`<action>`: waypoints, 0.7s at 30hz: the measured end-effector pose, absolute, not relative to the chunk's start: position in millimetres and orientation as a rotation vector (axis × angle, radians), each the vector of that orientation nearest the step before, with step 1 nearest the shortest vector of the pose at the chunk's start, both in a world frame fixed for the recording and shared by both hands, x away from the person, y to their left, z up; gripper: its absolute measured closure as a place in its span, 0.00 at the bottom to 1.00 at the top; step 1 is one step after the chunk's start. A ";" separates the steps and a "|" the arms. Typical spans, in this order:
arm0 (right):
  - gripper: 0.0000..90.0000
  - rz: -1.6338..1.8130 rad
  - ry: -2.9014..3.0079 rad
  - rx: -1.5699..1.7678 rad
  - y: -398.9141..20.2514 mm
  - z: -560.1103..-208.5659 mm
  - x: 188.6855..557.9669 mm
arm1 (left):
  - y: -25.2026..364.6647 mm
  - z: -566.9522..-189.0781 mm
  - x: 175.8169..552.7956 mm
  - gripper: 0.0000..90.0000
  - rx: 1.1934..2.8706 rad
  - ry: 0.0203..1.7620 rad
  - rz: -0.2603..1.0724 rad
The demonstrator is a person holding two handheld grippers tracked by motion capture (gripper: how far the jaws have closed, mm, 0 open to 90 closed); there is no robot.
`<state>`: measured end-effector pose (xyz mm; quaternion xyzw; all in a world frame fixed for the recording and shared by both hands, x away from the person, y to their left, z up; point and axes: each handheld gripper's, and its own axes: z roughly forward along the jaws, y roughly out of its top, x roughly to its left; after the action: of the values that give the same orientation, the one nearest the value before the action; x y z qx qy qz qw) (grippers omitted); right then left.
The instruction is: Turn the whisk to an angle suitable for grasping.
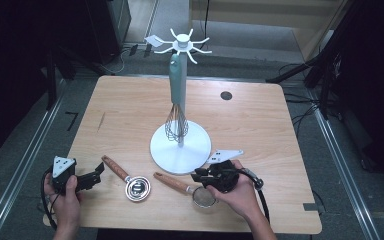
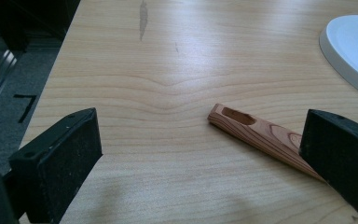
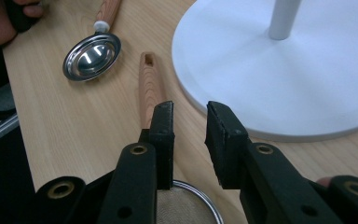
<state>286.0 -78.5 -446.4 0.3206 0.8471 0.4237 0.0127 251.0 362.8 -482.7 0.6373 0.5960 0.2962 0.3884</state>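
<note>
We see a counter (image 2: 168, 93) of pale wood grain with a smooth, faintly shiny finish. The ladle (image 3: 92, 56) has a mirror-bright metal bowl and a wooden handle; the strainer (image 1: 203, 196) has fine mesh in a metal rim. The stand base (image 3: 261, 70) looks matt white. The tongs' pads (image 3: 165, 126) are matt black, slightly rough.

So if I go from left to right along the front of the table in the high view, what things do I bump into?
Left hand-held gripper → measuring spoon with the shiny bowl → little strainer with the wooden handle → right hand-held gripper, held just over that strainer, so those two nearly share a spot.
</note>
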 end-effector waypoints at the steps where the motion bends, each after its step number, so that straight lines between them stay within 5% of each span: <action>1: 0.81 1.315 2.648 0.994 -76.3 -447.4 286.0 | 362.8 -482.6 251.0 0.00 1.622 1.516 0.752; 21: 0.72 1.119 2.856 1.017 -44.3 -463.2 289.1 | 362.8 -482.6 251.1 0.00 1.624 1.515 0.752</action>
<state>289.1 -44.3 -463.2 0.3145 0.8829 0.3458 -0.0450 251.1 362.8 -482.6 0.6384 0.5956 0.2956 0.3877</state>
